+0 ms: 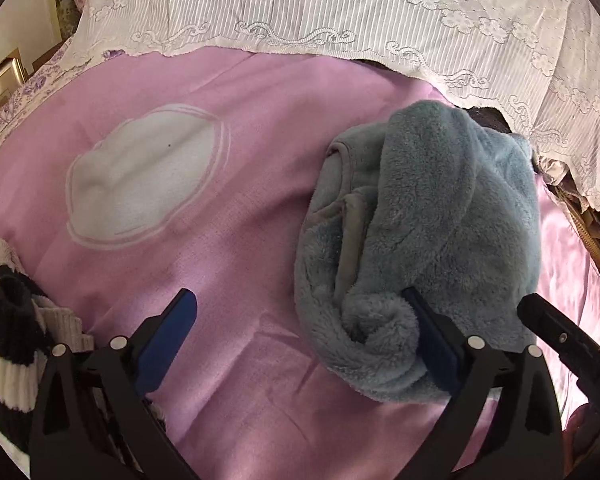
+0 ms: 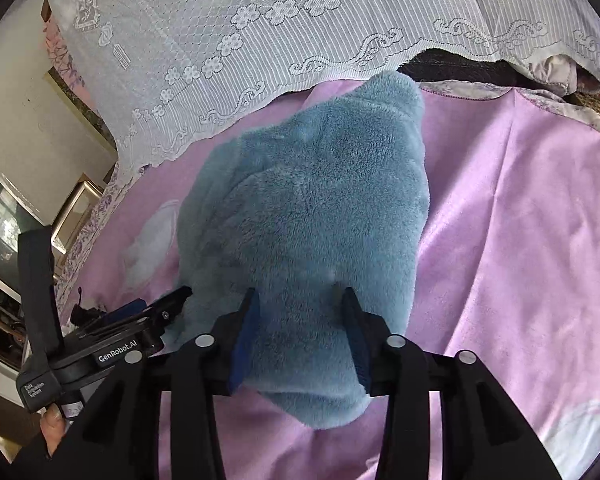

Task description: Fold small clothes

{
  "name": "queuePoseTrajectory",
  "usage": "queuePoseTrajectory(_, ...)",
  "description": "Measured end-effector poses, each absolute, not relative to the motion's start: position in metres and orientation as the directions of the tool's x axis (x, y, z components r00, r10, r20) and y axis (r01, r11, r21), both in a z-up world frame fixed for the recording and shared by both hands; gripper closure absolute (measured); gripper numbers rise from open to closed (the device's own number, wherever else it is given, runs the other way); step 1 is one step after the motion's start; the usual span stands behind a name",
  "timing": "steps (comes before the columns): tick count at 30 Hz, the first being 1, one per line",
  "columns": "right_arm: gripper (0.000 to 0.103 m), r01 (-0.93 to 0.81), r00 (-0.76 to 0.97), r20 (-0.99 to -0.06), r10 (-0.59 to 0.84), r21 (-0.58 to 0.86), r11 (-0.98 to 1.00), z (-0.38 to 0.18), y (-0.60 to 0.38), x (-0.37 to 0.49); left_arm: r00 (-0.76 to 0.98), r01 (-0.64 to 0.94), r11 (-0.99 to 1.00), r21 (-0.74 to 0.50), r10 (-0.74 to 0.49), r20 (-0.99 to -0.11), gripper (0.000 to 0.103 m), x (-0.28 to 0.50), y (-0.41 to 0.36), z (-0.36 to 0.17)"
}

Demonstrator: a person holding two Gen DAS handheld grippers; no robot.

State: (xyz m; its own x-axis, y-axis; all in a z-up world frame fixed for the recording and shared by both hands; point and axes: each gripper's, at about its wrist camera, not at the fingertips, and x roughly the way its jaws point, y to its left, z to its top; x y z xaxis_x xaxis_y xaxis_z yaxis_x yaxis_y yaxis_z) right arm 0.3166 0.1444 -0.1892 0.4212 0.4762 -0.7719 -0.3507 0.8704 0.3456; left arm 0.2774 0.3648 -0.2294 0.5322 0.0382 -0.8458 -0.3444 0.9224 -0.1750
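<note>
Left tool (image 1: 300,312) spread to full width over pink blanket (image 1: 236,128), nothing between pads; right-hand finger touching rolled edge of blue fleece garment (image 1: 420,216), left finger over bare blanket. Right tool (image 2: 300,308) about half open w/ near end of the fleece garment (image 2: 308,208) bulging up between blue pads (image 2: 246,336); pads touch the pile both sides, real clamp or not: cannot tell.

Garment bunched in a heap on the blanket, right of centre in left wrist view, far end reaching up to the lace edge. White cloud-shaped patch (image 1: 140,176) on blanket left of the heap, apart from it. Black-and-white striped knit (image 1: 8,344) piled at lower left beside left tool, touching blanket edge. White lace cloth (image 1: 340,20) draped across far side, scalloped hem overlapping blanket; dark items (image 2: 460,68) partly hidden under it at upper right, too covered to identify. Floral-print sheet (image 1: 16,108) showing at blanket's left border. Left tool's body w/ "GenRobot.AI" label at lower left in right wrist view, close against the heap's left side; fingertip of person's hand (image 2: 54,428) on its handle.
</note>
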Motion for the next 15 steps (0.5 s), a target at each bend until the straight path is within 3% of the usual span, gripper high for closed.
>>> queuePoseTrajectory(15, 0.041, -0.271, 0.544, -0.748, 0.379, 0.271, 0.924, -0.118, 0.092, 0.172, 0.615, -0.264, 0.962, -0.067, 0.115, -0.780, 0.005, 0.168, 0.305, -0.128)
